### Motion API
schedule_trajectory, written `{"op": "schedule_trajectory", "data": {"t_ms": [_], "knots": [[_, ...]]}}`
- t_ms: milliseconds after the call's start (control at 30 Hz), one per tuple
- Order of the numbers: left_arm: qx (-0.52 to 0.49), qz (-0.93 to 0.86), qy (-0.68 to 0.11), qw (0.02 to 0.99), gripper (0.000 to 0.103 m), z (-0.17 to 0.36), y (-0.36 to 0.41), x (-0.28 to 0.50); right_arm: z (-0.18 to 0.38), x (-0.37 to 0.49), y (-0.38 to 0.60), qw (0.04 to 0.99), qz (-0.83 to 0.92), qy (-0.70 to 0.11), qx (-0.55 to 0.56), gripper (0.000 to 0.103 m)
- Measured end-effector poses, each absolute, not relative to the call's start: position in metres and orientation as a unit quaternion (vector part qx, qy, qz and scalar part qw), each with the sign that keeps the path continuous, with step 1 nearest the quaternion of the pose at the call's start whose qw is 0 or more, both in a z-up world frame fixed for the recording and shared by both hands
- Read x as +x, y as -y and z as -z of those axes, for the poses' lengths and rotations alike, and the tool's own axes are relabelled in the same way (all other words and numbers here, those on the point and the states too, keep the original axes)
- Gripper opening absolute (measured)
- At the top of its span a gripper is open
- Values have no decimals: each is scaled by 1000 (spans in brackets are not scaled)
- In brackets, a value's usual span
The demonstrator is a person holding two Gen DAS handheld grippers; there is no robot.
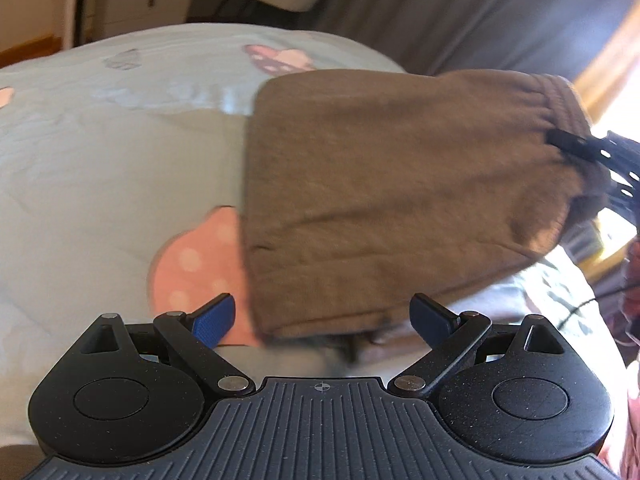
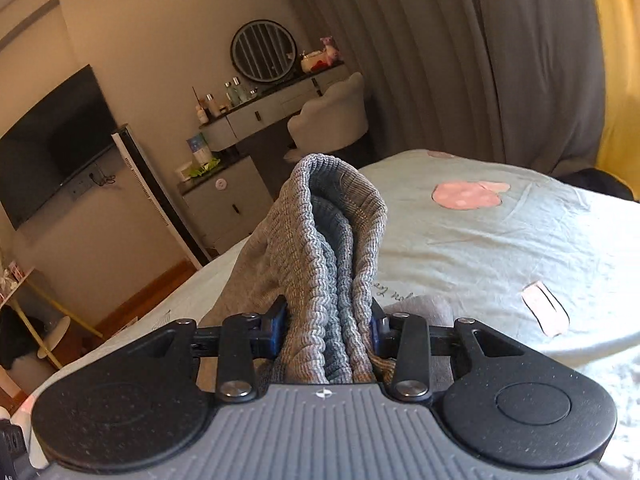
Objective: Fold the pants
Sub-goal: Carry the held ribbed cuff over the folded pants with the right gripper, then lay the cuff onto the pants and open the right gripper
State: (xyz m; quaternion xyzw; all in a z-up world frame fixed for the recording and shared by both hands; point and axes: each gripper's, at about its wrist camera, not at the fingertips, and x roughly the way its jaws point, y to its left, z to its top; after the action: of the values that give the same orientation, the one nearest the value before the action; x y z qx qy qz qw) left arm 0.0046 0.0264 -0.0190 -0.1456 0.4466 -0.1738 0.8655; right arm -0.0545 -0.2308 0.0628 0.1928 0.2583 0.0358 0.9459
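Note:
The brown pants (image 1: 392, 184) lie folded over on the pale blue bedsheet (image 1: 100, 168), with the ribbed waistband at the upper right. My left gripper (image 1: 322, 318) is open and empty, just short of the near fold of the pants. My right gripper (image 1: 572, 142) reaches in from the right edge and pinches the waistband. In the right wrist view my right gripper (image 2: 328, 328) is shut on the bunched ribbed waistband of the pants (image 2: 332, 240), which stands up between the jaws above the bed (image 2: 500, 240).
Pink mushroom prints (image 1: 192, 268) mark the sheet. Grey curtains (image 2: 460, 60) hang behind the bed. A dressing table with a round mirror (image 2: 264, 52), a white chair (image 2: 332, 120), a cabinet (image 2: 228, 200) and a wall TV (image 2: 52, 140) stand beyond the bed's far edge.

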Motion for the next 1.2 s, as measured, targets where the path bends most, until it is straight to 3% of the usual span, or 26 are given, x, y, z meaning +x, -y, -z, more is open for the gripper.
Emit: {"op": "schedule_trajectory", "data": {"t_ms": [467,900,1067,1200], "knots": [[-99,119,-452,878,100,33,7,8,-69,-56,226,941,-46,-266,203,38],[-170,40,-468,866,100,43,-23,21,-51,-56,240,942,-5,-290,170,38],[-173,49,-446,877,100,33,-26,14,-38,-58,250,934,51,-325,140,59],[-164,66,-407,896,100,19,-24,1,-35,-77,258,939,66,-306,144,61]]}}
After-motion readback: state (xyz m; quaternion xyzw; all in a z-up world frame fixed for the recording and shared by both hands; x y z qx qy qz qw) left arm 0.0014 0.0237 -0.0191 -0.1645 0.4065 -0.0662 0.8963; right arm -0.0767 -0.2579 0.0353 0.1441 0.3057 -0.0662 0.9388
